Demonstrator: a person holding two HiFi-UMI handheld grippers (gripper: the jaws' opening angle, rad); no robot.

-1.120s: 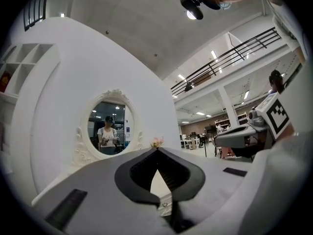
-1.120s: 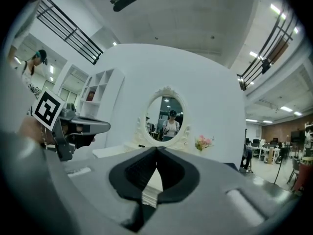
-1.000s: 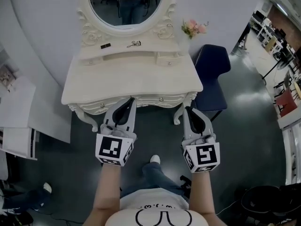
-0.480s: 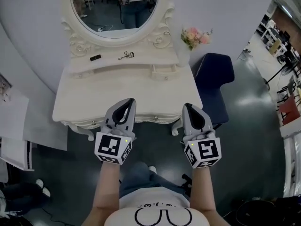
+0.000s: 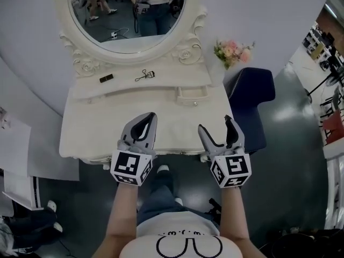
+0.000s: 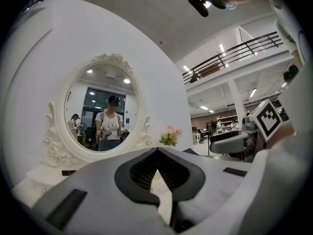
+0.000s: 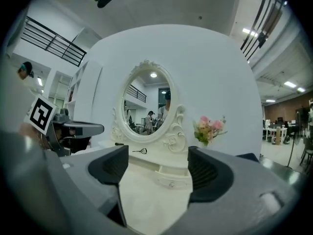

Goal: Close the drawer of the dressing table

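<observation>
— Where is the drawer?

— The small cream-white drawer (image 5: 192, 94) sits in the raised back tier of the cream-white carved counter (image 5: 86, 125), just below the right rim of the oval white-framed mirror (image 5: 126, 23). Its front stands out from the tier, so it is not closed.

— And your tools?

— My left tool (image 5: 148, 116) hovers over the front of the counter, below the mirror's middle. Its jaws are pressed together with nothing in them. My right tool (image 5: 215, 123) is below the mirror's right side, in line with the drawer. Its jaws are opening, already wide apart, and I see only bare counter top between them.

— Is either one touching the drawer?

— No, both are well apart from it. A black eyelash curler (image 5: 144, 75) lies just under the mirror, and a bunch of pink flowers (image 5: 232, 51) stands to the mirror's right.
</observation>
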